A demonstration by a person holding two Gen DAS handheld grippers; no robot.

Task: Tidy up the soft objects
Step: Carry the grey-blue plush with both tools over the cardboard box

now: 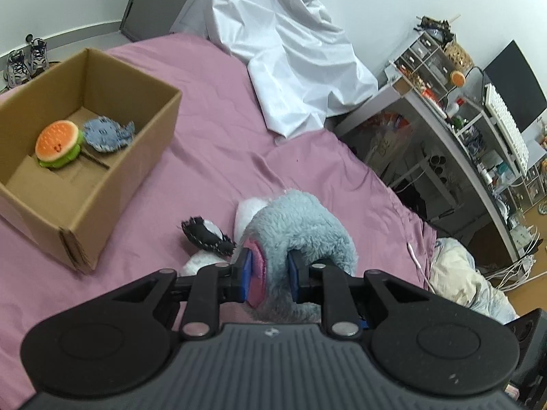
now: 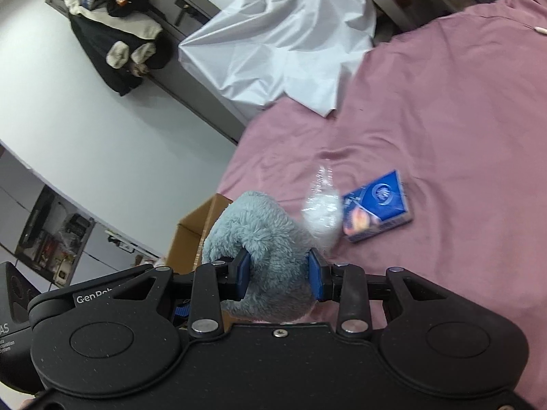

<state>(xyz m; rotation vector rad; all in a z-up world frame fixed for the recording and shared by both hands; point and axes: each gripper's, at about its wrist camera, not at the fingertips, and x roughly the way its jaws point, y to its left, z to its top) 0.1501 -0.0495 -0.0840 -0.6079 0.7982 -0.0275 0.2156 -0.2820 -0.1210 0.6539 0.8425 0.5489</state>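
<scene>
A grey-blue plush toy with a pink inner ear and white parts is held over the pink bed. My left gripper is shut on its ear. My right gripper is shut on another fluffy part of the same plush toy. A small black and white plush lies on the bed just left of it. An open cardboard box at the left holds a burger plush and a blue fish plush.
A crumpled white sheet lies at the bed's head. A cluttered desk and shelves stand to the right. In the right wrist view a blue packet and a clear plastic bag lie on the bed.
</scene>
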